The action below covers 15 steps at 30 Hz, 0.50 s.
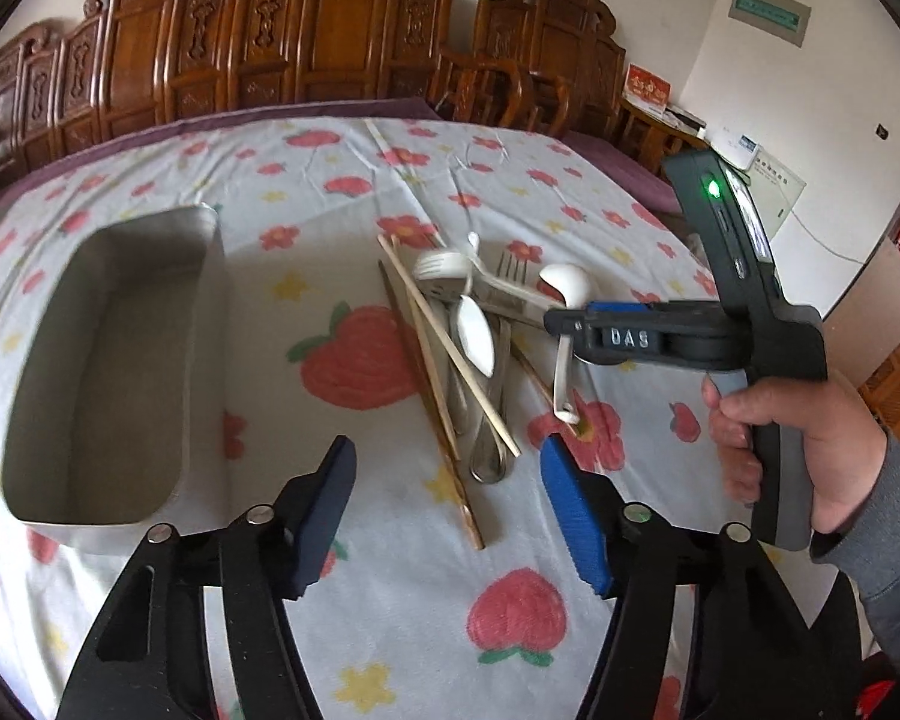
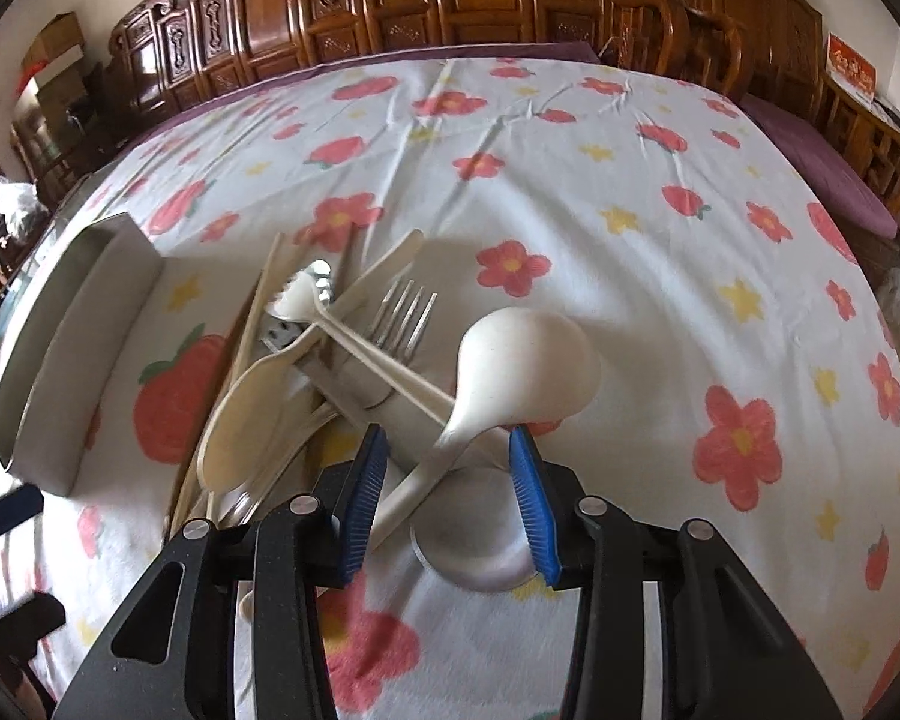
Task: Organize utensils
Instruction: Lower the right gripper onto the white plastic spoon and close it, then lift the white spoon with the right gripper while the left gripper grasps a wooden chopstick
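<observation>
My right gripper (image 2: 447,495) has its jaws apart around the white ladle (image 2: 510,369) handle; left gripper (image 1: 447,516) jaws apart too (nothing between), above the utensil pile (image 1: 468,348) beside the metal tray (image 1: 198,360) on the desk.

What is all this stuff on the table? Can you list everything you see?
Metal tray: one, grey, empty, left on the cloth.
Chopsticks: several, pale and brown wood, in the pile.
White ladle spoon: one, white, right of the pile, handle between the right gripper's fingers.
Metal fork: one, silver, mid-pile.
Other spoons: a few, cream and silver, count unclear.
Tablecloth: one, white with red flowers and strawberries.
Carved wooden chairs: several, brown, behind.
Left gripper: open, above the chopsticks.
Right gripper: open around the ladle's handle.
Hand: one, holding the right gripper.
</observation>
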Motion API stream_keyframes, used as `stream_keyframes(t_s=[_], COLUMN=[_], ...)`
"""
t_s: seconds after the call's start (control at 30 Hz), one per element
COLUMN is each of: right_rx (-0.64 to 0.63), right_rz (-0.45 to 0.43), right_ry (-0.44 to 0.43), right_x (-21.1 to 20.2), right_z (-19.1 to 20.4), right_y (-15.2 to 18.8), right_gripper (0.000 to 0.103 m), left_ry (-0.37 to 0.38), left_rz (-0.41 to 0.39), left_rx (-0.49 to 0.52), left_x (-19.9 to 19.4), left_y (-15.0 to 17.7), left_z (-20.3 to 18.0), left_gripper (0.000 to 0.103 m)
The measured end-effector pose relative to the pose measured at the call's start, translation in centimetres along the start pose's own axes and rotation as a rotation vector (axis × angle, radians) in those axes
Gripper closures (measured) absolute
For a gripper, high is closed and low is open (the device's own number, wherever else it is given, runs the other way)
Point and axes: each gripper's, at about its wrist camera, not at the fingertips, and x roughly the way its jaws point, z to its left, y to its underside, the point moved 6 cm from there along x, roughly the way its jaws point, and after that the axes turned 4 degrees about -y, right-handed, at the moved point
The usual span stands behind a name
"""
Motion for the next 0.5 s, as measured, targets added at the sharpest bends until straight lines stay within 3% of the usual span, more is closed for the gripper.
stream_keyframes(t_s=[0.1,0.17,0.27,0.4,0.5], right_rx=[0.010,0.007,0.033,0.009,-0.001], right_rz=[0.003,0.006,0.007,-0.005,-0.014], right_ry=[0.001,0.025,0.005,-0.001,-0.012], right_x=[0.1,0.1,-0.1,-0.7,-1.1], right_z=[-0.2,-0.6,-1.3,-1.1,-0.9], right_y=[-0.4,-0.5,-0.7,-0.9,-1.1], right_gripper=[0.064,0.082,0.095,0.098,0.099], left_ry=[0.012,0.006,0.015,0.019,0.022], left_rz=[0.028,0.038,0.052,0.067,0.084], left_rx=[-0.011,-0.005,-0.007,-0.002,-0.004], left_x=[1.1,1.6,2.3,2.9,3.4], left_y=[0.5,0.8,1.1,1.5,1.9], left_z=[0.1,0.0,-0.3,-0.4,-0.4], left_gripper=[0.051,0.055,0.056,0.057,0.066])
